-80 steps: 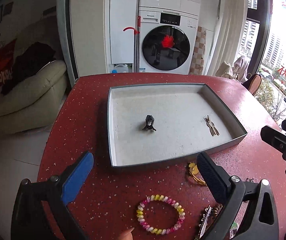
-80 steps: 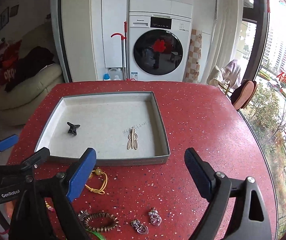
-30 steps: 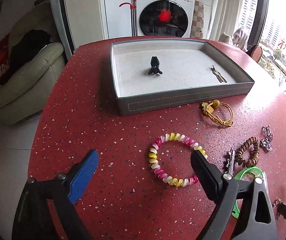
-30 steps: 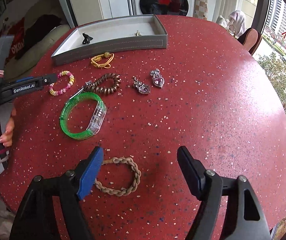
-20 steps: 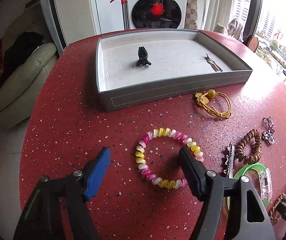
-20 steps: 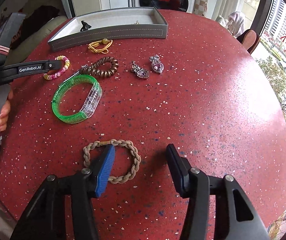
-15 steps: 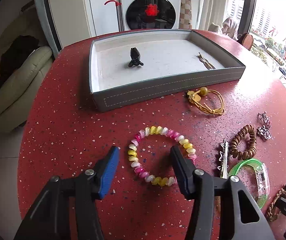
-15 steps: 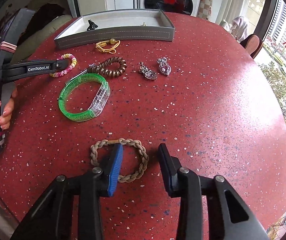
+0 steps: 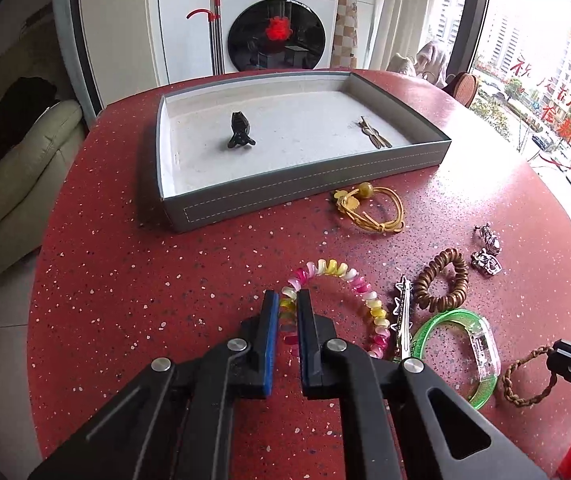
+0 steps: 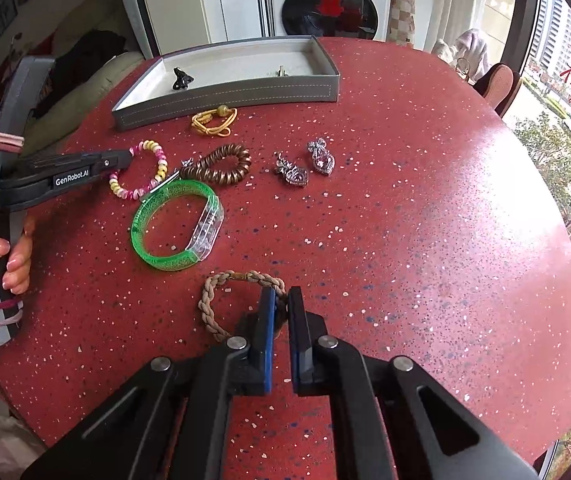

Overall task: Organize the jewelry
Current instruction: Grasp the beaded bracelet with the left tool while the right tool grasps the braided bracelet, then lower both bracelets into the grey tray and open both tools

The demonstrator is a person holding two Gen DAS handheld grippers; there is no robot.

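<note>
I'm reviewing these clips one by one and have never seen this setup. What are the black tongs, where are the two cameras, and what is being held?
No robot here: a person holds a two-finger gripper in each hand, each carrying a fisheye camera looking along its fingers. The left gripper is shut on the pink-and-yellow bead bracelet; the right gripper is shut on the braided rope bracelet. Both bracelets lie on the red table. Nearby are a green bangle, a brown coil hair tie, a yellow cord bracelet and two silver brooches. The grey tray already holds a black clip.

Both grippers' fingers have closed: left gripper [image 9: 287, 304] on beaded bracelet [image 9: 365, 292], right gripper [image 10: 280, 300] on braided bracelet [image 10: 221, 284].
</note>
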